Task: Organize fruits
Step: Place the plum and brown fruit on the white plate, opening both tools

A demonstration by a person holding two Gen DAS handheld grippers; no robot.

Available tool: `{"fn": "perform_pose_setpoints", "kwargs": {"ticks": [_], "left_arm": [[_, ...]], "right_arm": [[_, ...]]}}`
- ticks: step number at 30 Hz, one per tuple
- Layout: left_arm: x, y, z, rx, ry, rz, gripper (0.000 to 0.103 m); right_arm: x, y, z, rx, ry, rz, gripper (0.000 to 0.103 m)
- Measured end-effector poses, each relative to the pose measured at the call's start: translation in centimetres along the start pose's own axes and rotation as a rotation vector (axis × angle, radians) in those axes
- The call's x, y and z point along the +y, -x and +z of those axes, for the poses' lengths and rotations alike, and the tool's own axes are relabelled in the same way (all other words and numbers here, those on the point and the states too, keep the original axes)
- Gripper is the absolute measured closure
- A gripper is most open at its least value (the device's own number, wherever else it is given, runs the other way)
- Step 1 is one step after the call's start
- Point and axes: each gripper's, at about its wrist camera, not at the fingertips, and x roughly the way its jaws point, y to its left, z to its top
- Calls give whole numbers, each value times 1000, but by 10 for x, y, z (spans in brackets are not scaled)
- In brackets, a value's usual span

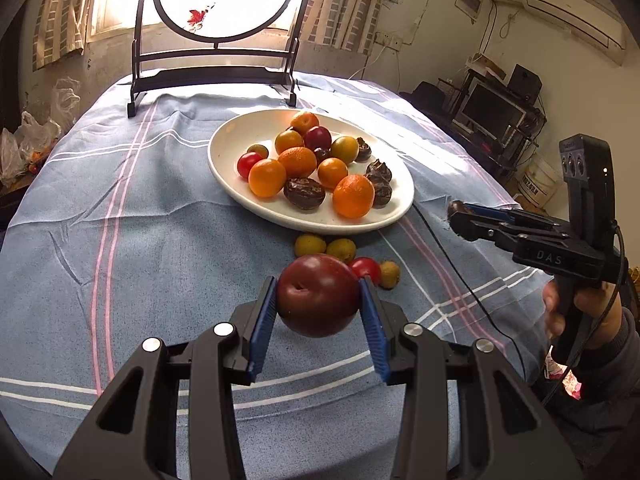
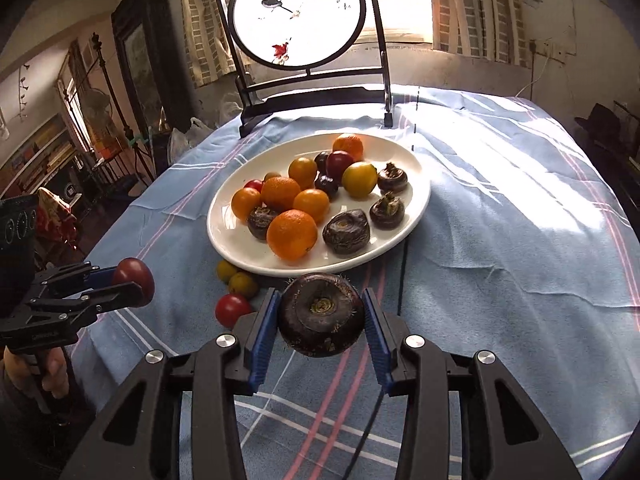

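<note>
My left gripper (image 1: pixel 319 282) is shut on a dark red plum (image 1: pixel 318 300), held above the blue cloth in front of the white plate (image 1: pixel 226 136). The plate holds several oranges, small round fruits and dark water chestnuts. In the right wrist view my right gripper (image 2: pixel 321 294) is shut on a dark water chestnut (image 2: pixel 322 316), just short of the plate's (image 2: pixel 240 248) near rim. Two yellow-green fruits (image 1: pixel 310 245), a red cherry tomato (image 1: pixel 366 268) and a small brownish fruit (image 1: pixel 389 274) lie loose on the cloth before the plate. Each gripper shows in the other's view, at its side.
A round painted screen on a black stand (image 1: pixel 216 68) stands behind the plate at the table's far edge. A black cable (image 1: pixel 452 264) runs over the cloth to the right of the plate. Shelves and a monitor (image 1: pixel 488 112) stand beyond the table's right edge.
</note>
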Motion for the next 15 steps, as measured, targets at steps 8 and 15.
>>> {"fn": "perform_pose_setpoints", "kwargs": {"ticks": [8, 15], "left_arm": [[-5, -27, 57, -17, -2, -1, 63], [3, -72, 96, 18, 19, 38, 62]], "right_arm": [[-16, -10, 59, -45, -6, -2, 61], [-20, -63, 93, -10, -22, -8, 61]]}}
